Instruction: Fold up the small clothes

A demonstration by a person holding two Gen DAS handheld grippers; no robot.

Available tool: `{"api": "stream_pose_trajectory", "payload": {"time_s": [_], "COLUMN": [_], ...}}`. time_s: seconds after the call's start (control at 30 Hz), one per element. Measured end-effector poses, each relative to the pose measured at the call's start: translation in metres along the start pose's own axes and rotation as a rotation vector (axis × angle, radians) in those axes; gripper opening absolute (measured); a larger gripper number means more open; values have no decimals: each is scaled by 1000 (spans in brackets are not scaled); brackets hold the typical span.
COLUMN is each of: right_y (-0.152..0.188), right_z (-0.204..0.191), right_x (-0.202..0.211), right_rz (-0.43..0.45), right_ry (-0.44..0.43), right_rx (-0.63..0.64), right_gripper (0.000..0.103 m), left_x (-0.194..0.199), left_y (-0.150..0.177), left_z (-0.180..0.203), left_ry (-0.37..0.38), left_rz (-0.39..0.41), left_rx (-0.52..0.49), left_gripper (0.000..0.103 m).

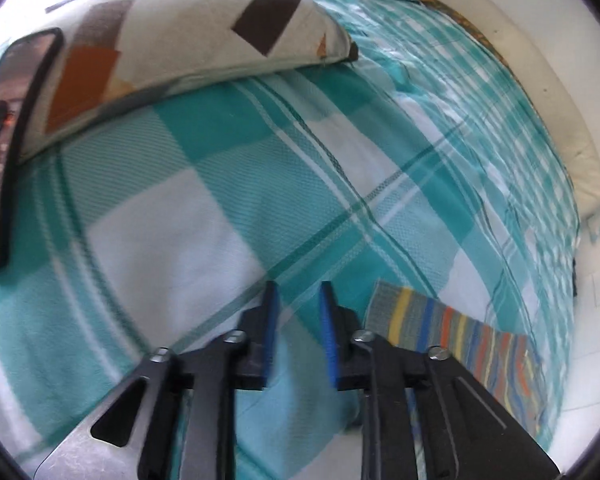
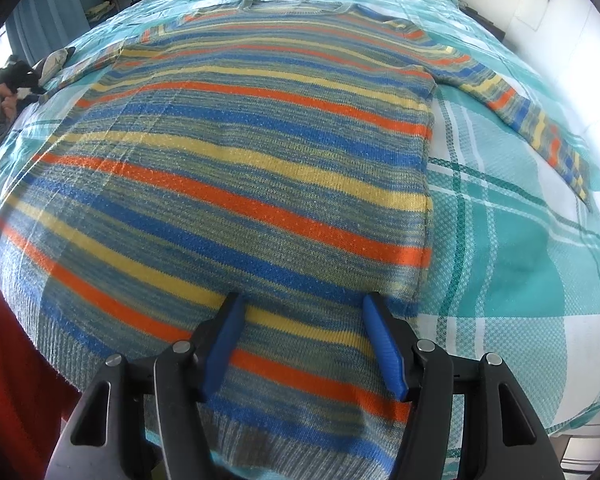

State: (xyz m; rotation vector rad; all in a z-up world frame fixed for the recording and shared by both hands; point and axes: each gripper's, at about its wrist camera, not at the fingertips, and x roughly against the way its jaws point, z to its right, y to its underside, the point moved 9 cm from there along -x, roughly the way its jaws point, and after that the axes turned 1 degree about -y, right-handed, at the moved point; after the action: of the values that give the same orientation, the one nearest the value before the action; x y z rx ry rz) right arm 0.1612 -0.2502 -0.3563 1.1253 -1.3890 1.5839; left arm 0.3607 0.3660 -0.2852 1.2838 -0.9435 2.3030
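Nearest to me, my right gripper [image 2: 304, 340] hung pointing steeply down over the striped sweater [image 2: 228, 168], its blue pads spread fairly wide with nothing pinched between them; only flat knit showed in the gap. It sat just inside the sweater's ribbed hem, close to the garment's right-hand side edge as that camera saw it. From there the sweater's long axis ran straight away from the gripper, hem near, neckline far, laid flat on the teal checked bedspread [image 2: 520, 280]. One sleeve [image 2: 540, 128] angled out from the sweater's far shoulder over bare bedspread, and a red cloth lay just beside the sweater's hem on the opposite side.

My left gripper [image 1: 298, 308] was partly open too, narrower than the right, and gripped nothing: only bedspread lay between its pads. The other sleeve end [image 1: 452, 340] lay just to one side of it, near but not touching as far as I could tell, its length running away from the pads.

I judged the right hand nearer to the sweater's body and hem, the left nearer that sleeve, so the sleeve fold looked like the left's job.

Farthest from the sweater, a patterned pillow [image 1: 188, 40] and a phone [image 1: 8, 140] sat beyond the left gripper.
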Motion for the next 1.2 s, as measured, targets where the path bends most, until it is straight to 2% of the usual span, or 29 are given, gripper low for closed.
{"api": "stream_pose_trajectory", "payload": {"time_s": [0.03,0.1,0.2,0.3,0.33,0.37,0.43,0.5,0.53,0.6,0.73,0.8,0.87,1.03,1.2], "right_y": [0,1,-5,-8,-6,-4,11,27,41,56,96,103,104,86,55], "right_z": [0,0,7,11,12,11,9,10,11,12,25,30,37,56,40], "right_x": [0,2,21,47,53,55,47,35,29,30,40,54,72,114,150], "right_rz": [1,-10,-43,-37,-39,-47,-93,-134,-165,-185,-271,-244,-198,-72,13], "right_ry": [0,-12,-54,-47,-39,-37,-61,-53,-38,-15,19,23,31,64,67], "right_rx": [-1,-2,-22,27,55,67,77,91,111,136,130,110,76,-16,-20], "right_gripper": [63,64,63,63,63,63,63,63,63,64,64,64,64,66,68], "left_x": [13,41,89,129,139,144,141,121,112,115,134,146,156,183,223], "left_y": [6,30,101,193,233,265,327,375,387,395,391,384,378,371,363], "left_z": [1,14,51,97,111,120,129,122,114,107,98,95,92,92,104], "left_ry": [26,76,178,269,293,303,269,164,108,35,-41,-67,-82,-61,15], "left_rz": [11,19,-29,-72,-88,-98,-120,-178,-200,-144,-158,-141,-116,-55,28], "left_rx": [-32,-132,-381,-655,-756,-829,-972,-1082,-1113,-1179,-1207,-1209,-1205,-1155,-1110], "left_gripper": [48,63,64,76,81,82,82,78,74,74,78,79,85,85,87]}}
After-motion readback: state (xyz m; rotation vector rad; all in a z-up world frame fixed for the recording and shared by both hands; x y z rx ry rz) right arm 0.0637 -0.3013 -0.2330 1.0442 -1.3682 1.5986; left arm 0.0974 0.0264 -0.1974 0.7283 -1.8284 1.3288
